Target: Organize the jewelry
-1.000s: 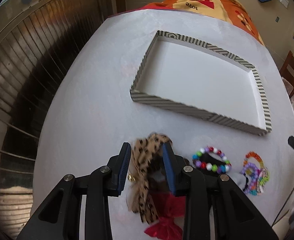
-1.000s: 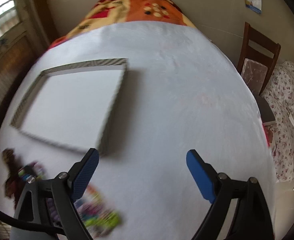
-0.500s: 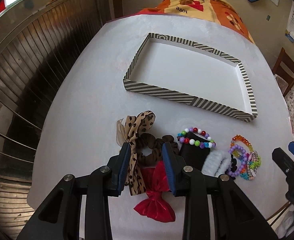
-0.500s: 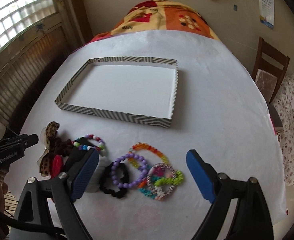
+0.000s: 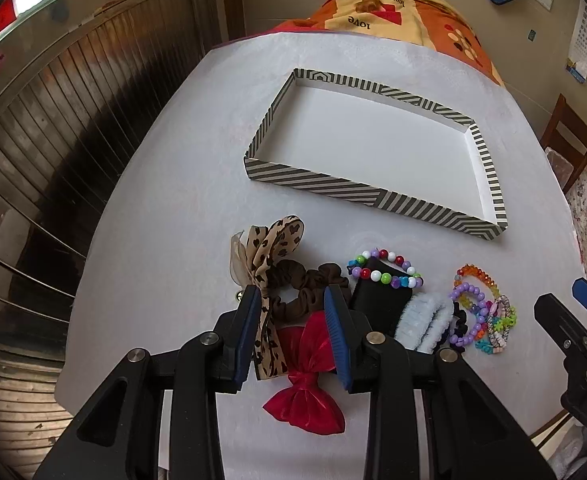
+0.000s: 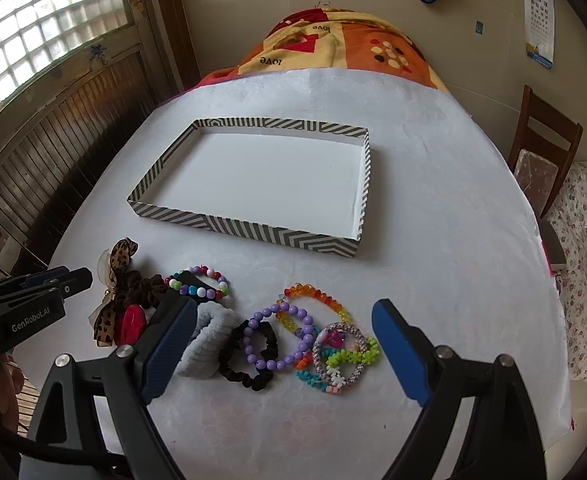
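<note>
Both grippers have pulled back and up, and the whole pile comes into view. The left gripper [image 5: 293,332] is half open over the scrunchie [image 5: 299,294] and red bow [image 5: 305,384], gripping nothing; the right gripper [image 6: 283,354] gapes wide above the bracelets [image 6: 293,332]. Beyond, the striped tray [image 6: 249,232] is empty: nothing sorted yet.

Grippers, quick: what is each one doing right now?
Left gripper: open, holding nothing, jaws above the hair ties.
Right gripper: wide open, empty.
</note>
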{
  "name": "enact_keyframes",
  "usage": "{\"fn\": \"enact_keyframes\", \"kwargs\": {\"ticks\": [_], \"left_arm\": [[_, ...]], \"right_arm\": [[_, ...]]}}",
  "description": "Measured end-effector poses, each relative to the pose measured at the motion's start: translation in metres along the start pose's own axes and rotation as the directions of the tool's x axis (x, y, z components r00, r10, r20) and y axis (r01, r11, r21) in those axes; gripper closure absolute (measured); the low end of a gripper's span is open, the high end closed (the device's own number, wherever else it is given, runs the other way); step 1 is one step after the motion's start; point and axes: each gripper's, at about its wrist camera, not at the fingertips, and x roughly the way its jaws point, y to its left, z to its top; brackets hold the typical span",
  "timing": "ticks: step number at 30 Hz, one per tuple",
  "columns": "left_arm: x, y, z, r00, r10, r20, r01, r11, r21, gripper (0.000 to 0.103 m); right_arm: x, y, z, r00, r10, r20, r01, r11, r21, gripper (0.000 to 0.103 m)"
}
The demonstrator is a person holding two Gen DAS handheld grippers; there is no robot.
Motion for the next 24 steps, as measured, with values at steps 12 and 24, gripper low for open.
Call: {"fn": "enact_keyframes", "kwargs": {"ticks": [12, 24], "left_arm": [[0.0014, 0.0022, 0.0003, 1.0, -0.002, -0.009, 0.002, 1.0, 0.002, 0.079], [0.003, 0.0099, -0.0011, 1.0, -0.005, -0.014, 0.005, 1.0, 0.002, 0.079]], "right_arm": [[0.0045, 0.0024, 0.0004, 1.0, -0.001, -0.021, 0.001, 1.0, -0.005, 0.011], [0.0076, 0.0089, 0.0009, 1.0, 0.004, -0.027, -0.004, 1.0, -0.02, 0.011]]}}
